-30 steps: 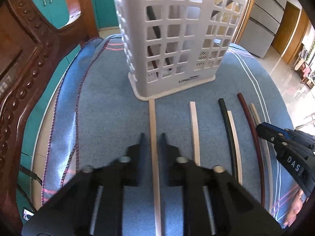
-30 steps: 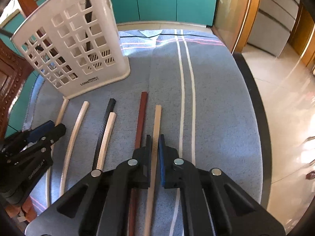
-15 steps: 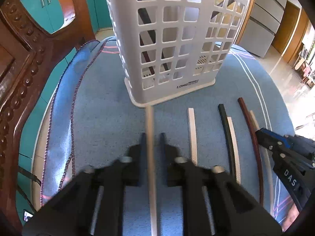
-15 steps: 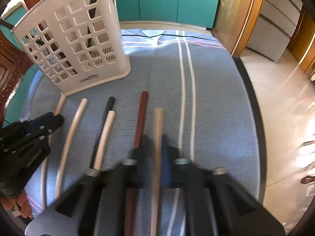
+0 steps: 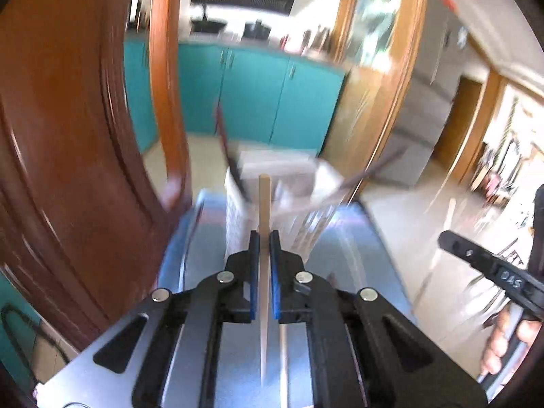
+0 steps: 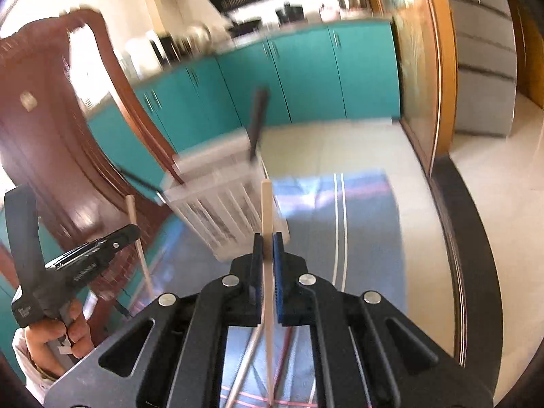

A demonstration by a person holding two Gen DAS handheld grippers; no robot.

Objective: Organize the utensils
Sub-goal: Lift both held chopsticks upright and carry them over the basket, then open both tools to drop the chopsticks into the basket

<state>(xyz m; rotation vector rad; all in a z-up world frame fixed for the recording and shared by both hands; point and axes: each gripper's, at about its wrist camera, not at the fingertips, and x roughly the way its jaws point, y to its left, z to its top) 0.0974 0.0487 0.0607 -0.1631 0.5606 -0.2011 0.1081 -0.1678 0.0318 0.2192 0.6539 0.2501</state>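
My left gripper [image 5: 264,238] is shut on a pale wooden chopstick [image 5: 264,200], held up off the table and pointing at the white slotted basket [image 5: 292,173]. My right gripper [image 6: 268,239] is shut on another pale chopstick [image 6: 267,210], also lifted, with the basket [image 6: 221,183] ahead and to the left. Dark utensils [image 6: 256,119] stand in the basket. The left gripper [image 6: 132,229] with its chopstick shows at the left of the right wrist view. The right gripper [image 5: 445,238] shows at the right of the left wrist view. Both views are motion-blurred.
A blue cloth [image 6: 360,224] covers the table. More chopsticks [image 6: 285,346] lie on it under my right gripper. A carved wooden chair back [image 5: 68,156] stands close on the left. Teal cabinets [image 6: 306,74] lie beyond the table.
Both grippers have lifted their chopsticks off the cloth and tilted upward. The basket now sits lower and farther in both views.
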